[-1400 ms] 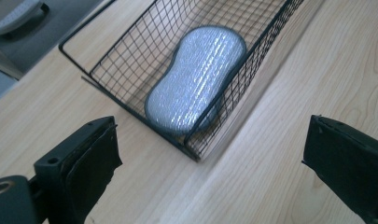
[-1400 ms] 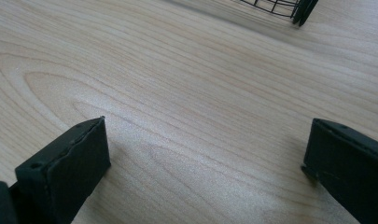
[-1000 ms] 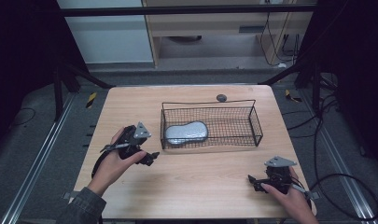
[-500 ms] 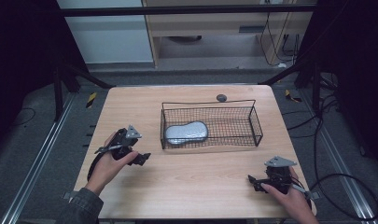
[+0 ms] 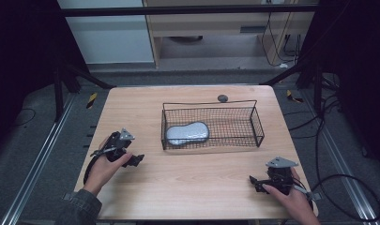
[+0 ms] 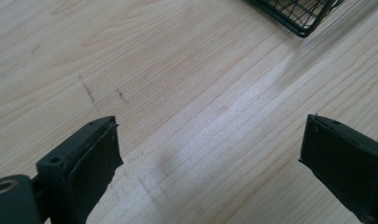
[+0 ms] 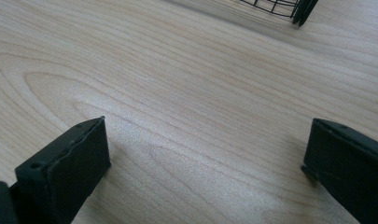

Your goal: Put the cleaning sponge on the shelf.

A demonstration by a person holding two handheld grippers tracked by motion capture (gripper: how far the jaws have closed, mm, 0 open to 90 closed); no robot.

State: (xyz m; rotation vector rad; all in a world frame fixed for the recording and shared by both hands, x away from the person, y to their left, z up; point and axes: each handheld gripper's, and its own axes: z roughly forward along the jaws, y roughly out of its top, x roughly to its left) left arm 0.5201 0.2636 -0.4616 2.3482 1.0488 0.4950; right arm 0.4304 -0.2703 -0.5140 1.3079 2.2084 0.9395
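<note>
A black wire basket stands in the middle of the wooden table, with a grey oblong pad-like object lying in its left half. My left gripper is low over the table to the left of the basket, pointing right. In the left gripper view its jaws stand apart over bare wood with nothing between them, and they have just been closing a little. My right gripper rests near the front right corner, pointing left. It is open, with bare wood between its jaws.
A small dark round object sits on the table just behind the basket. A corner of the basket shows at the top of the left gripper view, and another corner shows in the right gripper view. Dark floor and cables surround the table.
My left hand has moved left and toward the near edge, away from the basket, and sunk closer to the table. The right hand has stayed in place.
</note>
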